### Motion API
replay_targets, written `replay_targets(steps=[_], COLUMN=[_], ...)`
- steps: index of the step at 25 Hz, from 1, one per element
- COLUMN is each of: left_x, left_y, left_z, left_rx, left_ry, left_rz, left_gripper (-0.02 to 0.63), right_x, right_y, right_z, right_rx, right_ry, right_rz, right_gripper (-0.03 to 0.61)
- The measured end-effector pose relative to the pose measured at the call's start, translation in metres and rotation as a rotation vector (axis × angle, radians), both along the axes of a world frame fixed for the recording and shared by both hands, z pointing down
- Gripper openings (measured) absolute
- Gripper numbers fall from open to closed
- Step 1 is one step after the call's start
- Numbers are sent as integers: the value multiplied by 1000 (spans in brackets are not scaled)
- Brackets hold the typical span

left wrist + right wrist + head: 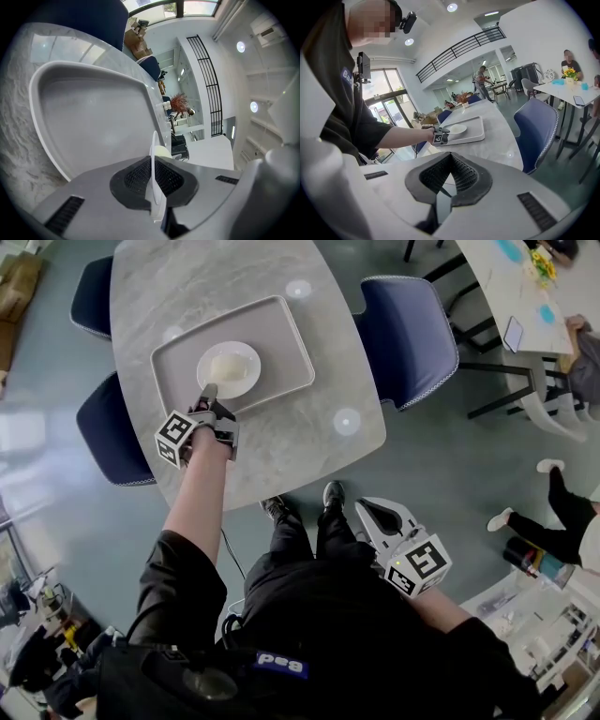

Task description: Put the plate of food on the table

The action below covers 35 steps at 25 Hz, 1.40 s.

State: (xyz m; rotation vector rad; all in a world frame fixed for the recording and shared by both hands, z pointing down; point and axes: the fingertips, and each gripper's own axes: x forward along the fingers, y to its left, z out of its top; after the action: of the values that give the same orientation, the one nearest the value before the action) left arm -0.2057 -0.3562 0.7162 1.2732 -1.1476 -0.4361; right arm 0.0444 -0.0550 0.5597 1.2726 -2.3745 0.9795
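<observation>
plate [247,382] on tray [281,343], rim in left gripper [208,392]

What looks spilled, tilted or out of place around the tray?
Nothing stands out. The plate lies inside the tray with the food heaped at its middle; the left tongs pinch its near rim.

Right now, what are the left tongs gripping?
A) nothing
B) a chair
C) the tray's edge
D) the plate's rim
D: the left tongs are shut on the plate, whose thin white rim shows edge-on between them in the left gripper view.
</observation>
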Motion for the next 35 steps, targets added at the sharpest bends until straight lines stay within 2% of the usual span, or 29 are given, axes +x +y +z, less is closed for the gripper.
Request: replay_targets(steps=[15, 27, 35], left_x=[-6, -12, -15], left_y=[-10, -22, -24], left_z=[4, 6, 18], left_rx=[-72, -133, -225], left_ry=[-86, -263, -323], left_rz=[44, 159, 250], left_gripper=[18, 23, 47], right_x=[1, 3, -2], right_y=[-4, -11, -17], right_z=[2, 2, 4], right_rx=[8, 13, 9], right_ry=[-23, -36, -72], right_rz=[18, 43, 59], right_gripper=[11, 11, 11])
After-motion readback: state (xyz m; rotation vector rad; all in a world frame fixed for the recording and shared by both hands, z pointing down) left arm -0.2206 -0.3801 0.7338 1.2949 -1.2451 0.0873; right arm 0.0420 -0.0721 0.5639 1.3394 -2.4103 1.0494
